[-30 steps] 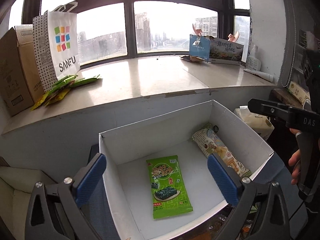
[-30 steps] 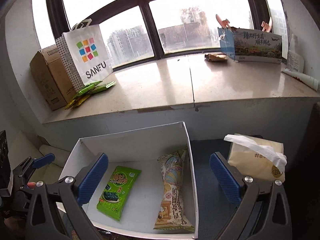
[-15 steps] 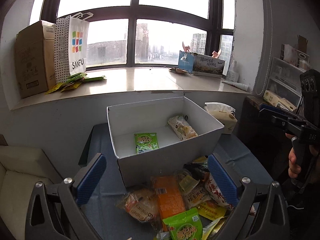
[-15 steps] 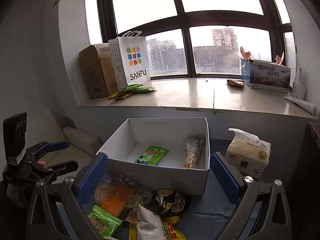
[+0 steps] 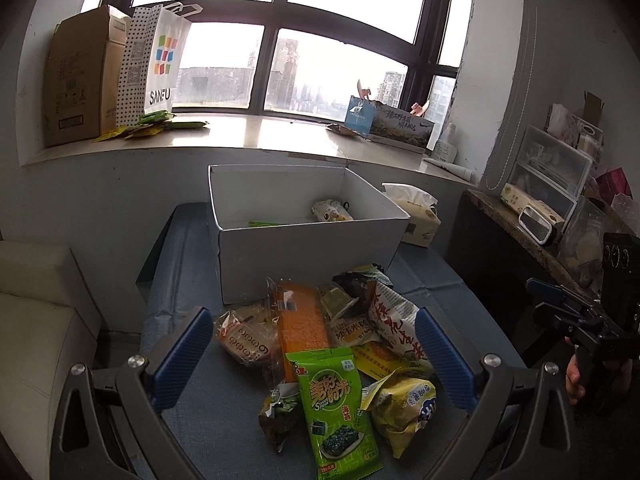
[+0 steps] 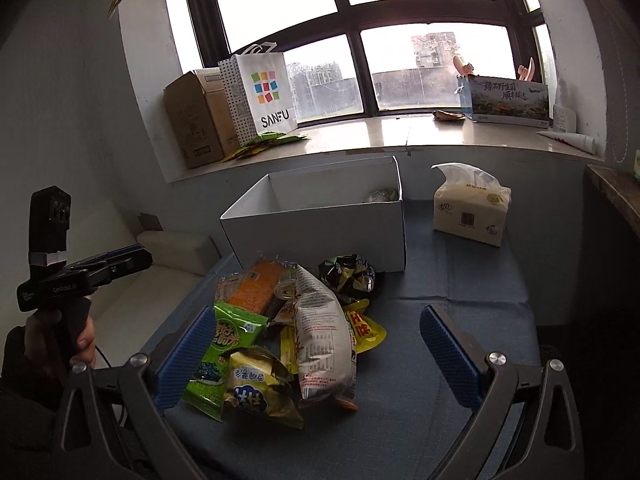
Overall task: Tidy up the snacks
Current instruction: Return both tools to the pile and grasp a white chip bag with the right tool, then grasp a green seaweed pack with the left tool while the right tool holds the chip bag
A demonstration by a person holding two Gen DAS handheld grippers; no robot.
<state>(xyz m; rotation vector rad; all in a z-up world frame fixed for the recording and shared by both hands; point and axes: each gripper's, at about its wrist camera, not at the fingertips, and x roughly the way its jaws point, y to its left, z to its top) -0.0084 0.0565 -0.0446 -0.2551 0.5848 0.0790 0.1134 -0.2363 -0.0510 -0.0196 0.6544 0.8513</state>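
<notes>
A white box [image 5: 308, 248] [image 6: 316, 228] stands on the blue cloth table, with two snack packs low inside it. A pile of snacks lies in front of it: a green seaweed pack [image 5: 340, 404] [image 6: 224, 344], an orange pack [image 5: 300, 324] [image 6: 256, 284], a white bag with red print [image 5: 396, 324] [image 6: 324, 340], a yellow bag [image 5: 408, 404] [image 6: 256, 384] and a black bag [image 6: 348, 276]. My left gripper [image 5: 312, 360] is open and empty above the pile. My right gripper [image 6: 316, 356] is open and empty over the pile.
A tissue pack [image 5: 416, 216] [image 6: 472, 208] sits right of the box. The windowsill holds a cardboard carton [image 5: 80, 80], a SANFU bag [image 6: 264, 92], green sachets [image 5: 156, 128] and a printed box [image 6: 508, 100]. A shelf with drawers [image 5: 548, 172] is at the right, a white cushion [image 5: 36, 320] at the left.
Both grippers have pulled back and down from above the box to the snack pile in front of it. Both stay open and empty.
</notes>
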